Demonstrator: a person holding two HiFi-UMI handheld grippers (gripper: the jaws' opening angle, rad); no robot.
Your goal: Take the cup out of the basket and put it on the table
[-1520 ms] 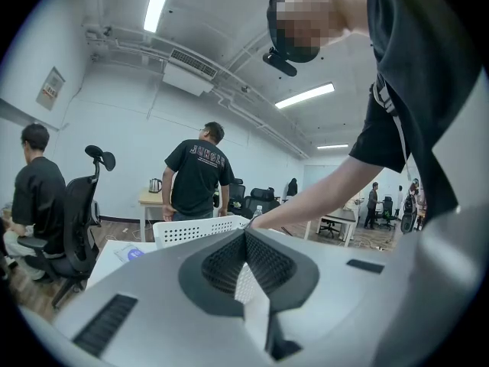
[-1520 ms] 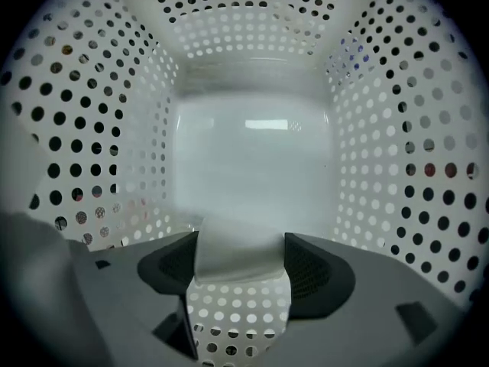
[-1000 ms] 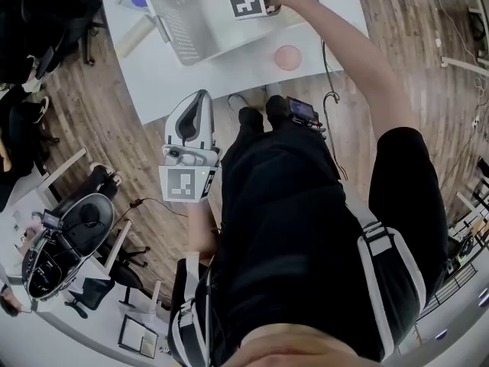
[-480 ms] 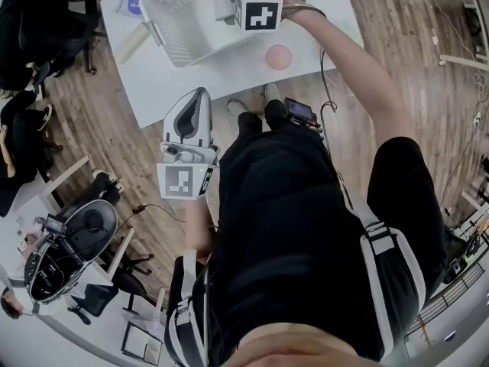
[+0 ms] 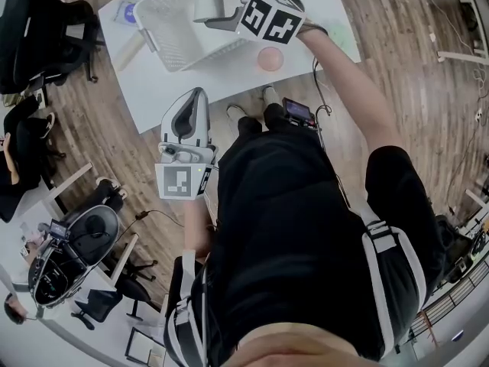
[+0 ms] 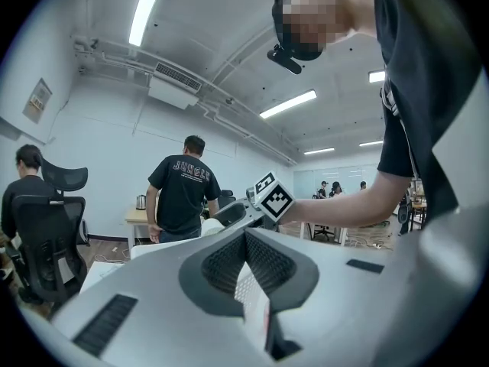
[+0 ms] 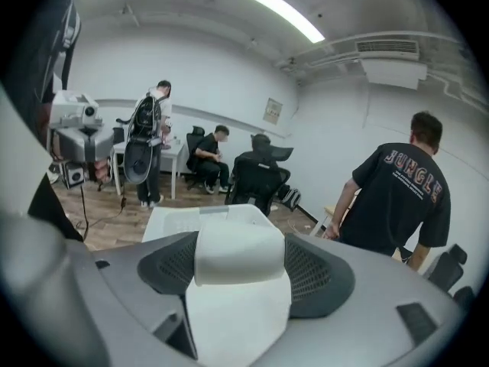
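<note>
My right gripper [image 5: 213,4] is shut on a white cup [image 5: 205,11] and holds it in the air over the white perforated basket [image 5: 170,33], which stands on the white table [image 5: 195,79]. In the right gripper view the cup [image 7: 237,281] fills the space between the two dark pads, with the basket [image 7: 205,219] beyond it. My left gripper [image 5: 195,98] hangs low beside my body, off the table's near edge, its jaws together and holding nothing. Seen along those jaws in the left gripper view, the right gripper's marker cube [image 6: 273,199] shows ahead.
A pink round disc [image 5: 269,58] lies on the table just right of the basket. A blue-labelled item [image 5: 126,10] and a pale stick [image 5: 131,48] lie at the table's left end. Office chairs and black bags [image 5: 42,29] stand left. A person in a black T-shirt [image 7: 397,197] stands beyond the table.
My right gripper has risen out of the basket with the cup and tipped over, so its jaws and the cup now show. The left gripper has stayed put.
</note>
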